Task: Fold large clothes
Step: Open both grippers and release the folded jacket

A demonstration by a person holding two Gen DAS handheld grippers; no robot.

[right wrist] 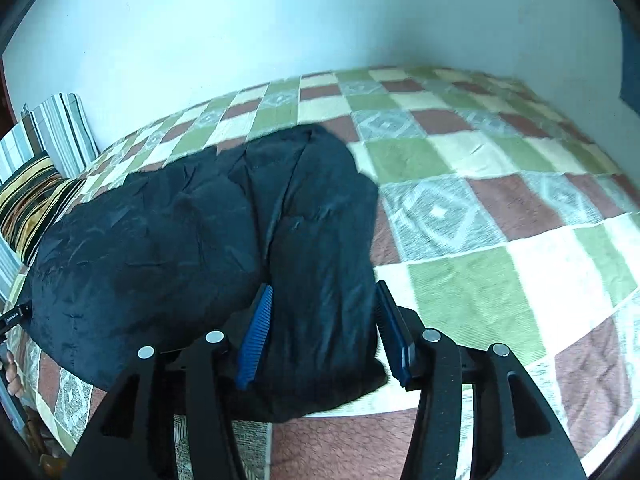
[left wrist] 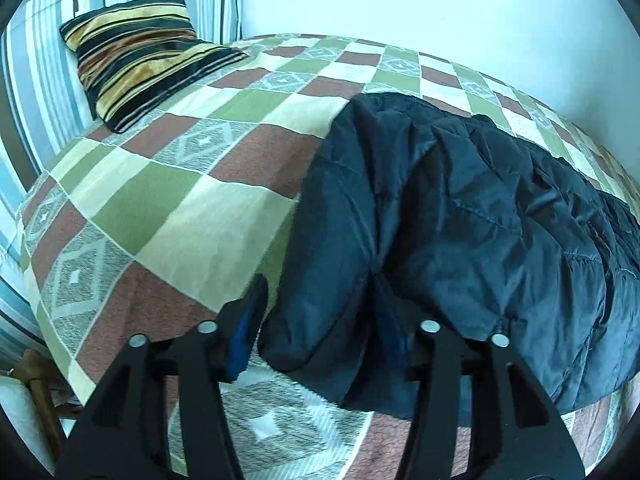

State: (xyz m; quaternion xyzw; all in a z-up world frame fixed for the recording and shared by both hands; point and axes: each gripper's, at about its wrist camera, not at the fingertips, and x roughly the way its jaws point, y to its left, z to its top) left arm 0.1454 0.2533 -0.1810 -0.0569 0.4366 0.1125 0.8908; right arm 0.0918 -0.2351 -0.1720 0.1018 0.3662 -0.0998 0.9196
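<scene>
A dark navy quilted jacket (left wrist: 460, 208) lies bunched in folds on the checkered bedspread (left wrist: 180, 200). In the left wrist view its near left corner sits between the jaws of my left gripper (left wrist: 322, 316). These stand apart, and the left blue pad (left wrist: 246, 332) is clear of the cloth. In the right wrist view the jacket (right wrist: 192, 240) fills the left half. Its near right corner lies between the spread jaws of my right gripper (right wrist: 324, 332). The right pad (right wrist: 394, 336) is just off the cloth's edge. Neither gripper pinches the fabric.
A striped gold-and-black pillow (left wrist: 140, 56) leans against striped cushions (left wrist: 36, 92) at the bed's head. A pale wall (right wrist: 280, 20) runs behind the bed. Bare bedspread (right wrist: 500, 220) stretches to the jacket's right. A person's hand (right wrist: 10, 376) shows at the bed's near edge.
</scene>
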